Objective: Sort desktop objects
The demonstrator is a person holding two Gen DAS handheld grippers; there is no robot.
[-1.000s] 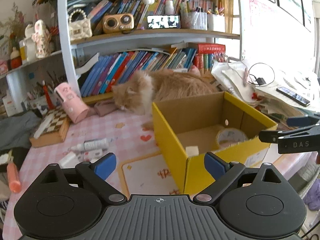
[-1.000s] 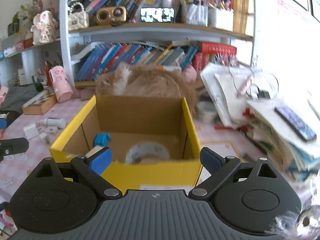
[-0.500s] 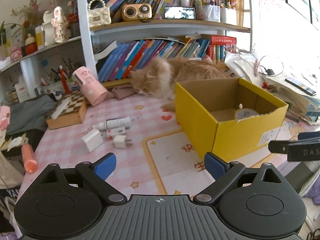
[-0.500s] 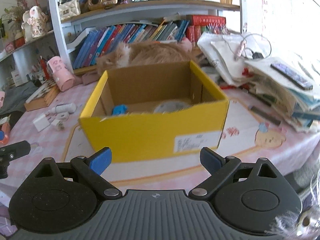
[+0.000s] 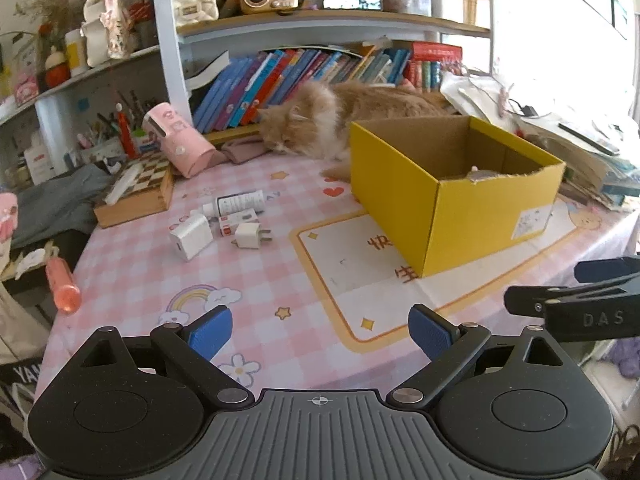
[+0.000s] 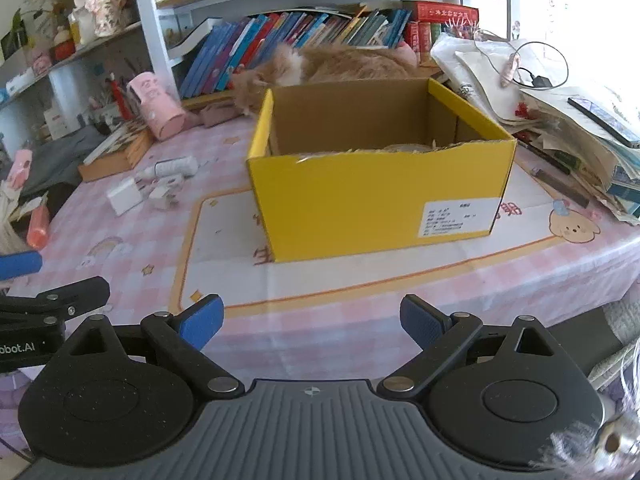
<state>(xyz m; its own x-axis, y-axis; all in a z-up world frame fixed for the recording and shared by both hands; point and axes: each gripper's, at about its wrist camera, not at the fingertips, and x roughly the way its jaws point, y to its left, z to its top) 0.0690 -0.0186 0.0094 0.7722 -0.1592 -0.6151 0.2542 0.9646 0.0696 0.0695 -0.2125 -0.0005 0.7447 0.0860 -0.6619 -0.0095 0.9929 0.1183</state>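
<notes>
Left claw (image 5: 320,334) and right claw (image 6: 310,320) both gape wide, empty.

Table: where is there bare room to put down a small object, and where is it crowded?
Free: the white mat between the yellow box and the near table edge, and the pink cloth around the rainbow print. Crowded: the cluster of two white chargers, bottle and chessboard box on the left; papers pile up right of the box; a cat lies behind it.

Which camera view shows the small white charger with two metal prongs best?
The left wrist view: the charger is sharp, prongs visible. In the right wrist view the same charger is smaller and blurred near the bottle.
</notes>
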